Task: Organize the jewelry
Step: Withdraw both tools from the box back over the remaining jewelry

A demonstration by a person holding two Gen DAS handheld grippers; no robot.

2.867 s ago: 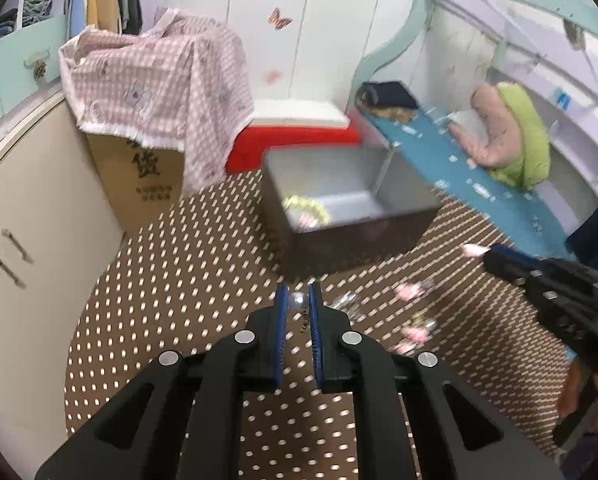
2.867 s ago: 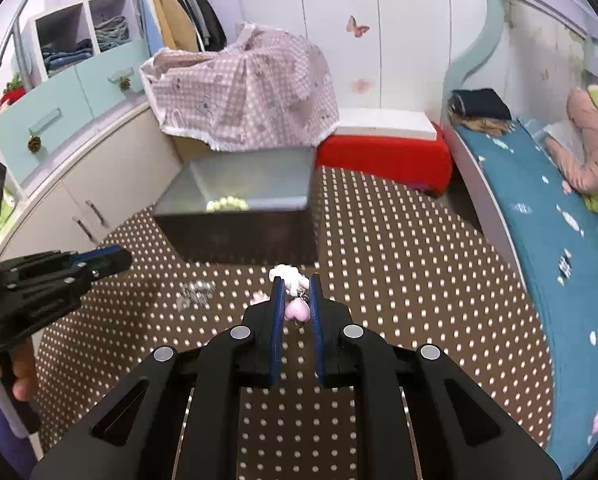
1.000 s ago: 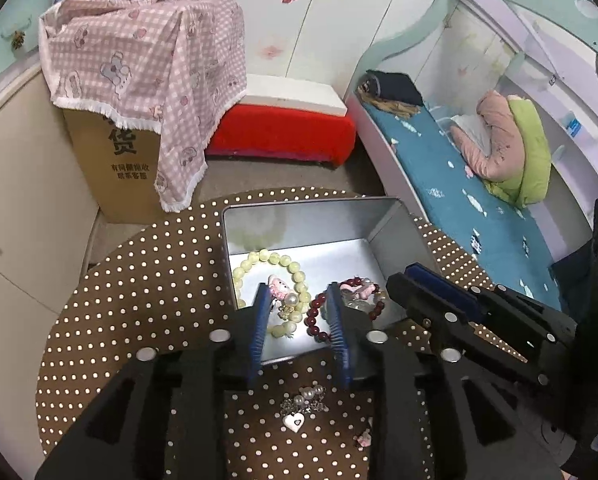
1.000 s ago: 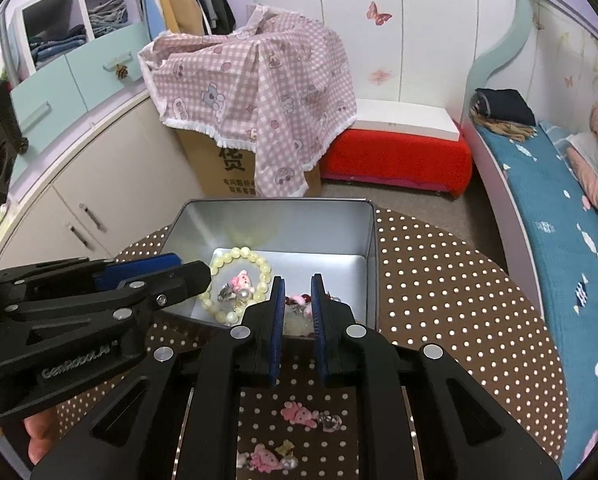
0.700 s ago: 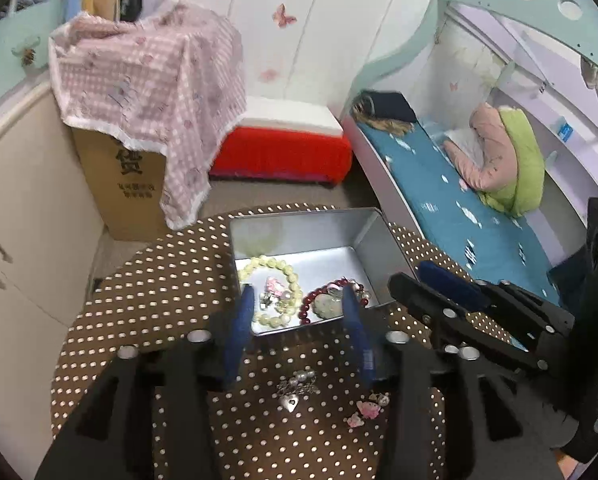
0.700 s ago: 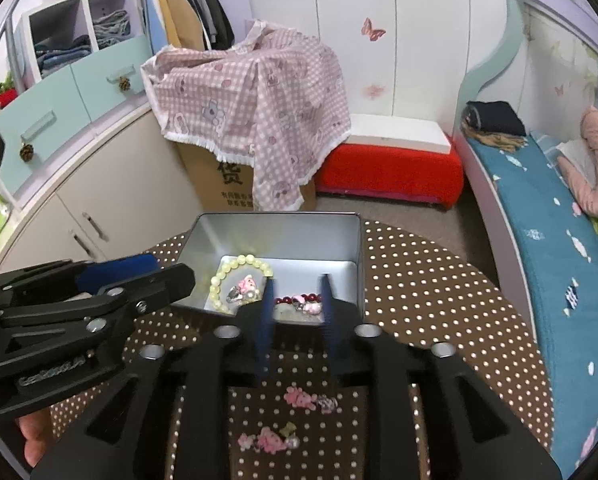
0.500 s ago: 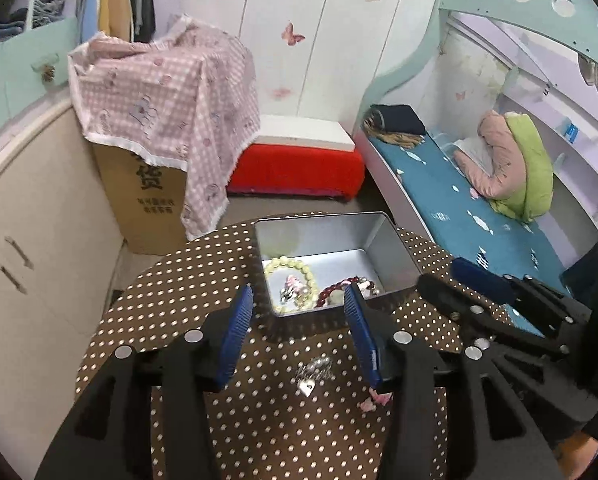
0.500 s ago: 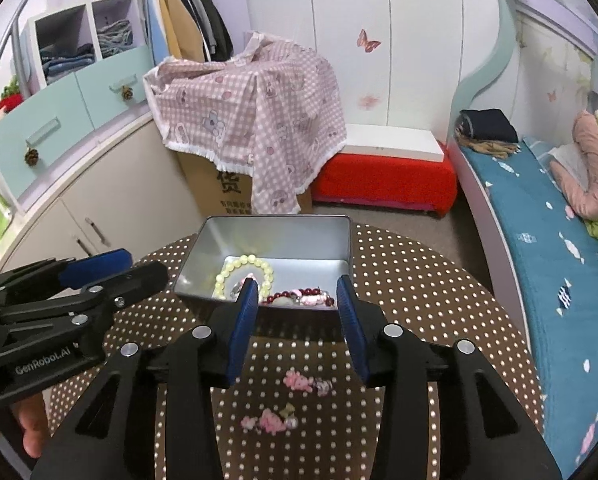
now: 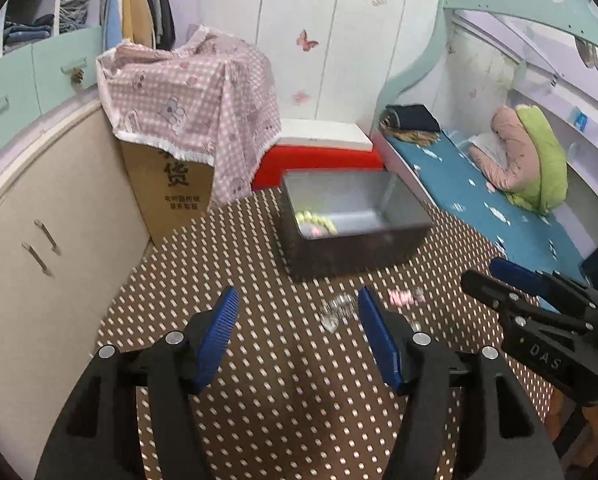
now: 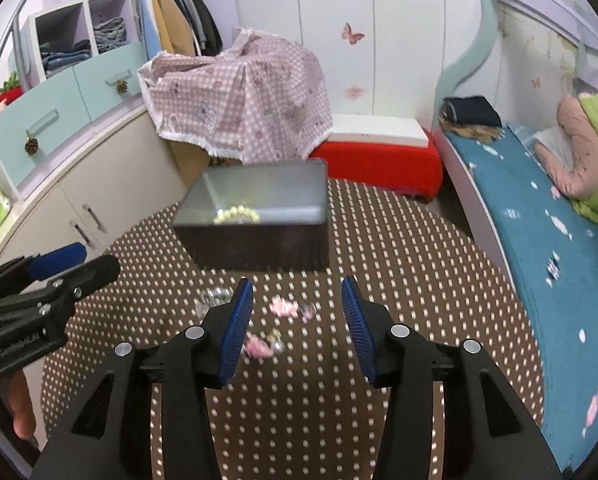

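Gripper (image 10: pixel 297 296) empty (jaws opening); three trinkets (image 10: pixel 291 308) outside tin (image 10: pixel 255 240).

A child's bedroom in a home: a bunk bed (image 9: pixel 479 184) with a teal frame and blue sheet on the right, white wardrobe doors (image 10: pixel 339 40) with butterfly stickers at the far wall, hanging clothes (image 10: pixel 179 12) and pastel drawers (image 10: pixel 59 96) on the left.
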